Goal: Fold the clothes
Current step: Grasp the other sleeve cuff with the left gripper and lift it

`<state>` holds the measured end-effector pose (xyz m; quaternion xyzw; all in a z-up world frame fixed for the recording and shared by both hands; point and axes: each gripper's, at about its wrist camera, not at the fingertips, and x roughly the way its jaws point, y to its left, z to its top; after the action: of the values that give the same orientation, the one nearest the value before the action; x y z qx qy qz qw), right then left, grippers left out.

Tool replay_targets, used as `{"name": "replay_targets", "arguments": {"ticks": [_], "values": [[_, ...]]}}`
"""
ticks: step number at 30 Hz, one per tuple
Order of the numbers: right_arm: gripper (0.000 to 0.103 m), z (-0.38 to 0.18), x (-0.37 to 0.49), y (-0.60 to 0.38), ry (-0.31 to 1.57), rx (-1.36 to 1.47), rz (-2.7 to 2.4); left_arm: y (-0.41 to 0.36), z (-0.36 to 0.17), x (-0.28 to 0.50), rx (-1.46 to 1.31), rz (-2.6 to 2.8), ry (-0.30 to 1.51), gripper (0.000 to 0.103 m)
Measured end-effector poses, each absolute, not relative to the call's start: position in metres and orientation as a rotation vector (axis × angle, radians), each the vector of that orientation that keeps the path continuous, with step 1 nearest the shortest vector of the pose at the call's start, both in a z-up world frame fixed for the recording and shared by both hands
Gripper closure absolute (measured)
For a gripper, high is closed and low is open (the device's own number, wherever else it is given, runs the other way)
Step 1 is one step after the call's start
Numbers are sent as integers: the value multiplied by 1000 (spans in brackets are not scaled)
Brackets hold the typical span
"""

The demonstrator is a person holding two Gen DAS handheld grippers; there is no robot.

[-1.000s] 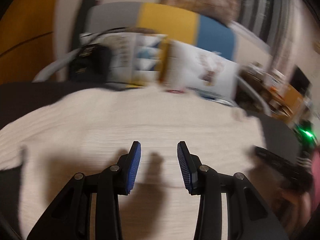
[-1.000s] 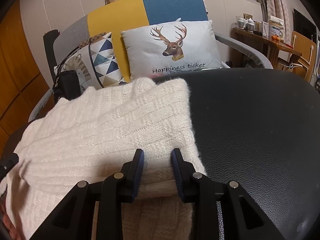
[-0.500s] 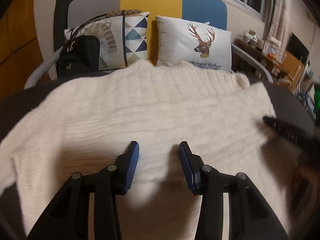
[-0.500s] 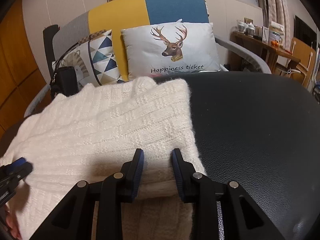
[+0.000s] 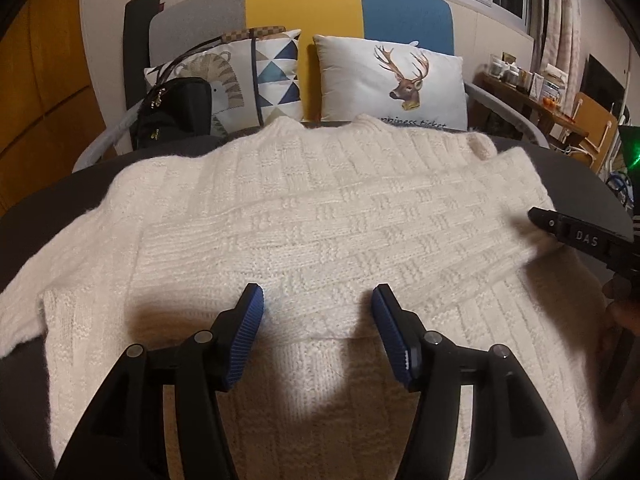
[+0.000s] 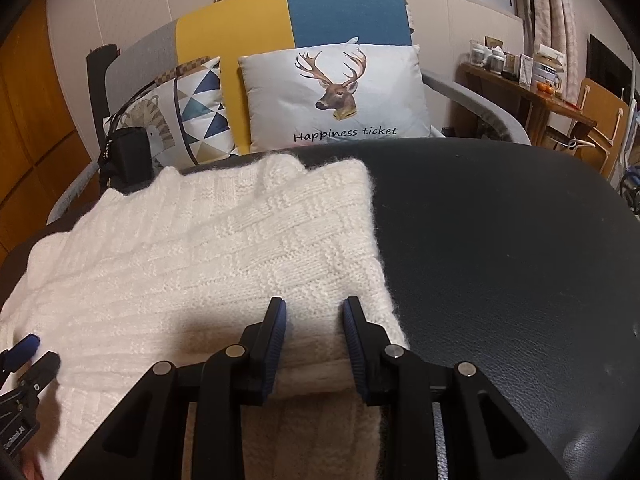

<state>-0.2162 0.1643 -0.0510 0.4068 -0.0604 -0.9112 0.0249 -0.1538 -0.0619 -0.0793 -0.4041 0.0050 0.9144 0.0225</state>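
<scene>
The white sweater point(image 5: 320, 220) is being pinched at its folded edge by the right tool point(image 6: 314, 334) while the left tool point(image 5: 316, 320) is being opened over it, so careful smoothing is needed.

Cream knit sweater point(image 5: 320, 220), chunky basket-weave pattern, fuzzy surface. Lies flat on the dark leather tabletop point(image 6: 500, 240), partly folded: one layer doubled over, its folded edge running from about 3 o'clock to 9 o'clock across the left wrist view. Ribbed collar point(image 5: 328, 128) at 12 o'clock, towards the sofa. In the right wrist view the right edge is straight, two layers stacked at 6 o'clock.
</scene>
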Motion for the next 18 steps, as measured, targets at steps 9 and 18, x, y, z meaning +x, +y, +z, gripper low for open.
{"name": "replay_targets", "arguments": {"ticks": [9, 18], "values": [[72, -52, -217, 159, -137, 1264, -2830, -228, -26, -125, -1121, 2917, -799, 43], [72, -52, -216, 162, -176, 1257, -2818, -448, -36, -39, -1058, 3131, -1516, 31]]}}
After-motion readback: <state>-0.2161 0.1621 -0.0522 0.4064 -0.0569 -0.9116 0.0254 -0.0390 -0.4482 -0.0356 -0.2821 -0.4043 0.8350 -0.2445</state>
